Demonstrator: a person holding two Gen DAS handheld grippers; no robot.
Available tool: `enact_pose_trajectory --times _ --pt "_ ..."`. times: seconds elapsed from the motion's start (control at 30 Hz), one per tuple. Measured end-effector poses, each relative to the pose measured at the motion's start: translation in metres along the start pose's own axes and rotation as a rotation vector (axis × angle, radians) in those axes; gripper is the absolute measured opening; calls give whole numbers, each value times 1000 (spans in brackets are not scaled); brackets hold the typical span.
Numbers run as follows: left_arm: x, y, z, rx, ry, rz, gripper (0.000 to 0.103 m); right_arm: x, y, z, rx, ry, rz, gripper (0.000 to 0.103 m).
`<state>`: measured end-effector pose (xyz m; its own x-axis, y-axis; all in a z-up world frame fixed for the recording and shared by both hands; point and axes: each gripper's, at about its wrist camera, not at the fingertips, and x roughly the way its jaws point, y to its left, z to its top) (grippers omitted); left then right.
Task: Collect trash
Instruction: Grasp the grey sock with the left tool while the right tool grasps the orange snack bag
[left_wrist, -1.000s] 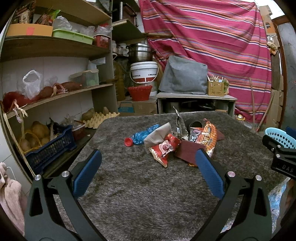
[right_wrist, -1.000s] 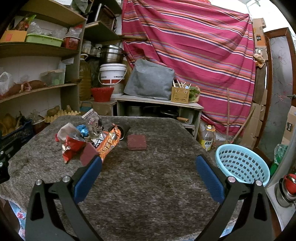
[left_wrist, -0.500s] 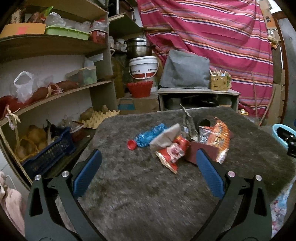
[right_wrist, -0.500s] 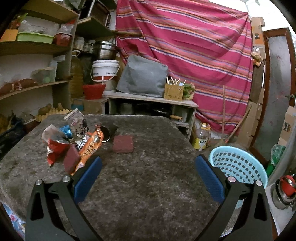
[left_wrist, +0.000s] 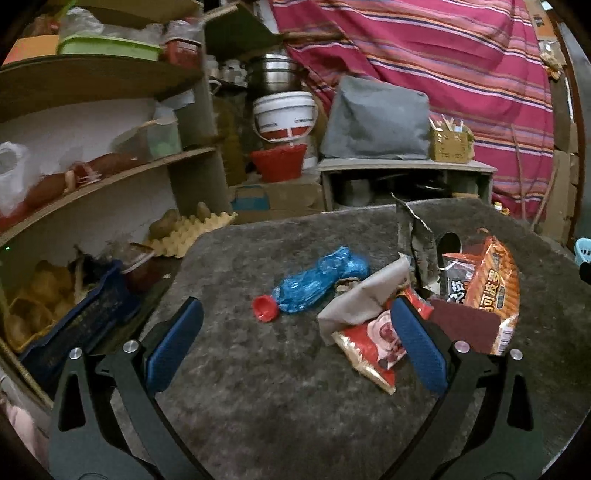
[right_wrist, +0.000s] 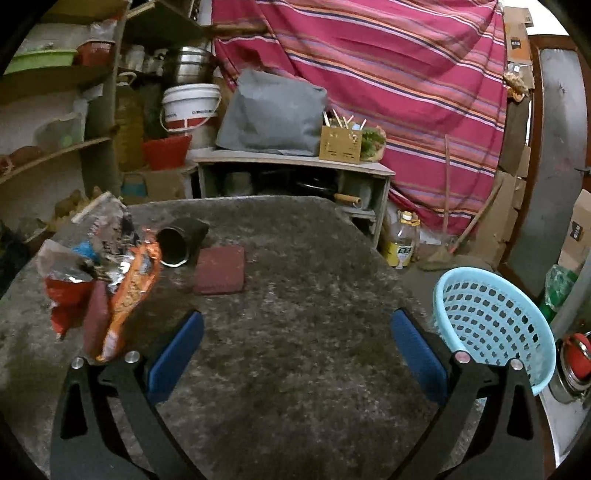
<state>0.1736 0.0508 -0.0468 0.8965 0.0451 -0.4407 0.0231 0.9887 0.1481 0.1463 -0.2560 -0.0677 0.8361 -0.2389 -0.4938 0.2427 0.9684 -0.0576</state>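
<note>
Left wrist — crushed blue bottle (left_wrist: 320, 280), red-capped

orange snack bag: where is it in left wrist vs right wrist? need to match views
Left wrist: orange snack bag sits right of centre, at the right end of the trash pile, beyond the right fingertip.
Right wrist: the same bag hangs at left, above the left fingertip, beside the red wrapper.
Shared landmark: the white bucket by the shelves.
</note>
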Motion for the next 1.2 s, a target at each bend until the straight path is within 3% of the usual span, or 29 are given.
enact_pose_trajectory --times 0.23,0.33,0.37,0.4,0.6,0.77,0.93,0.97,1.03,1.1,1.2 --pt "41 -10 3 20 67 -90 89 18 5 2 5 33 34 99" --pt "56 -19 4 37 93 -147 64 25 9 1 6 53 42 99" --pt "60 -22 4 47 111 -166 45 26 9 1 8 57 46 99" --pt "62 -24 3 52 122 -178 36 27 10 1 11 62 53 99" --pt "41 -20 3 80 63 -163 22 26 30 7 -24 73 111 99" --pt "23 4 9 65 44 -107 22 24 62 16 -78 62 153 99" --pt "16 28 7 38 57 -59 22 34 97 17 -112 110 208 97" --pt "15 32 6 30 60 -52 22 41 105 15 -122 135 217 94" --pt "12 39 6 16 64 -45 22 51 115 12 -130 183 241 70" --pt "8 43 5 8 64 -30 22 59 120 9 -96 234 318 51" --pt "1 44 5 0 56 -19 22 52 121 9 -87 219 379 26"
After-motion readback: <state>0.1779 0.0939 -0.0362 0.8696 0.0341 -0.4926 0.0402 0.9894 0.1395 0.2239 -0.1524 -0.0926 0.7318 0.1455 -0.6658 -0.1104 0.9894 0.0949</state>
